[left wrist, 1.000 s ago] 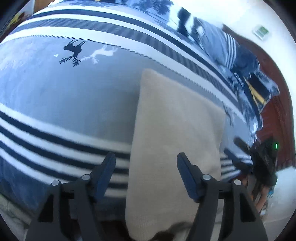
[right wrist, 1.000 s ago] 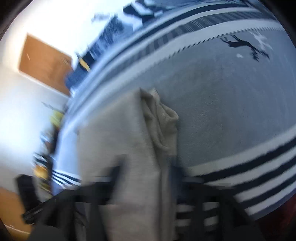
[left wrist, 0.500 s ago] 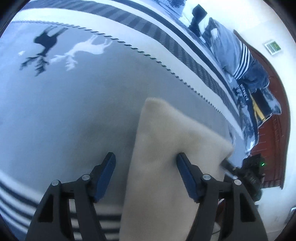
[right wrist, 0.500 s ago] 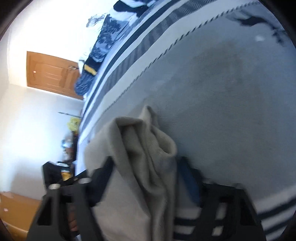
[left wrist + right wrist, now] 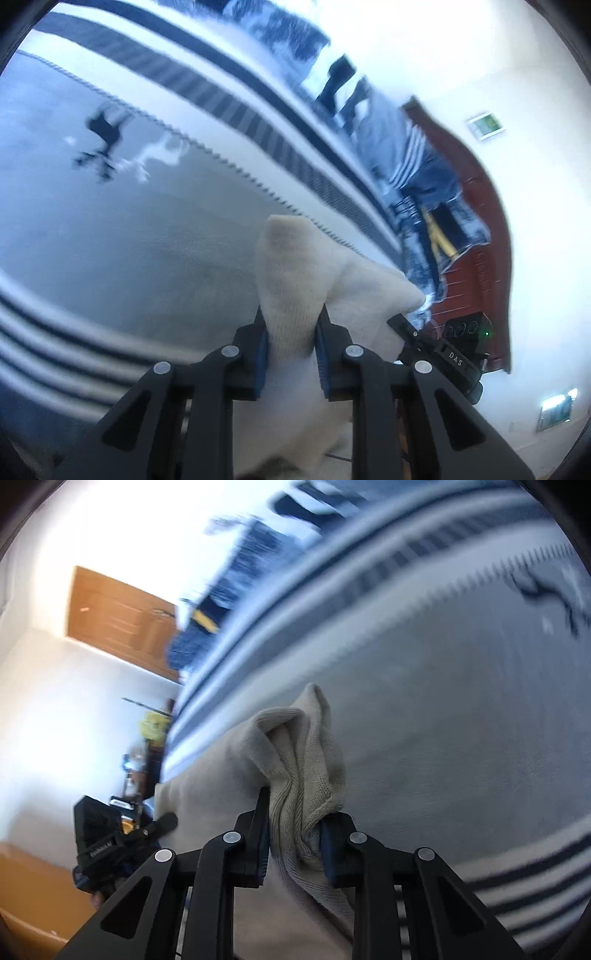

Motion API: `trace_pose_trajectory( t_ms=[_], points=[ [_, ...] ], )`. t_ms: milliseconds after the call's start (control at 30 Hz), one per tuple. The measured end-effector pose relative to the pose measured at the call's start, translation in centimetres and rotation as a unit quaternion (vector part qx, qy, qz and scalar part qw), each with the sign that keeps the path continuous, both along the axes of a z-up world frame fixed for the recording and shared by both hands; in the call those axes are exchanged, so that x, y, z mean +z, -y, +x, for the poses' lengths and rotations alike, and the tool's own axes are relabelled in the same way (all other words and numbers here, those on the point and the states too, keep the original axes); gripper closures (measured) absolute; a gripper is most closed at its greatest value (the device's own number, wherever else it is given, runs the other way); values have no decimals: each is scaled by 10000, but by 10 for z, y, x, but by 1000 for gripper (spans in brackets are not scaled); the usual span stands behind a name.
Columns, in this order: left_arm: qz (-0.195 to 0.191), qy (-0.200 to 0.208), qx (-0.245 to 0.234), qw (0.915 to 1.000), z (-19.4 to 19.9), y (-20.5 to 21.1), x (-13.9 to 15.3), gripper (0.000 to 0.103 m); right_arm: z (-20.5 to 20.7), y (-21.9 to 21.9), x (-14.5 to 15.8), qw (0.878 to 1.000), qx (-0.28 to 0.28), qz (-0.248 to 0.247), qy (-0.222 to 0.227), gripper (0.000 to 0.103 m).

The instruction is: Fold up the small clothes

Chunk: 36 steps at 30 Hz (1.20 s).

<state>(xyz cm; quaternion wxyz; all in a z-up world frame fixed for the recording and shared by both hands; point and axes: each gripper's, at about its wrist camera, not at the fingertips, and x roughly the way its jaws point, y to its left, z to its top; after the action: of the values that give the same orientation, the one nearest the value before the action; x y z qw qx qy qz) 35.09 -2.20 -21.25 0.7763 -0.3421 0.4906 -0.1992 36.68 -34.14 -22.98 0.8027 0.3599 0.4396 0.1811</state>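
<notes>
Left wrist view: my left gripper (image 5: 291, 332) pinches one corner of the beige knit garment (image 5: 295, 280) and my right gripper (image 5: 295, 825) the bunched other, lifted over the striped duvet (image 5: 147, 221); mid-fold; next, carry both toward 12 o'clock, evenly.

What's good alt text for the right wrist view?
The right gripper is shut on a bunched edge of a beige knit garment, seen along its two black fingers. Behind lies a grey bedspread with navy and white stripes; a wooden door stands at the far left.
</notes>
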Motion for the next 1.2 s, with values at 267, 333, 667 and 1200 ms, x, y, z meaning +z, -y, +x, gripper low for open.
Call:
trace_pose_trajectory(
  t_ms=[267, 333, 667, 1200],
  points=[
    [154, 1179, 198, 9927, -95, -61, 110, 83, -63, -68, 113, 9912, 490, 120, 1222, 79],
    [367, 1455, 260, 9883, -114, -73, 135, 83, -74, -83, 130, 9880, 603, 207, 1409, 79],
    [563, 1707, 538, 9822, -117, -137, 174, 83, -75, -151, 166, 9765, 1197, 230, 1779, 79],
    [445, 672, 501, 9955, 118, -157, 67, 83, 124, -157, 57, 9911, 1007, 250, 831, 79]
  ],
)
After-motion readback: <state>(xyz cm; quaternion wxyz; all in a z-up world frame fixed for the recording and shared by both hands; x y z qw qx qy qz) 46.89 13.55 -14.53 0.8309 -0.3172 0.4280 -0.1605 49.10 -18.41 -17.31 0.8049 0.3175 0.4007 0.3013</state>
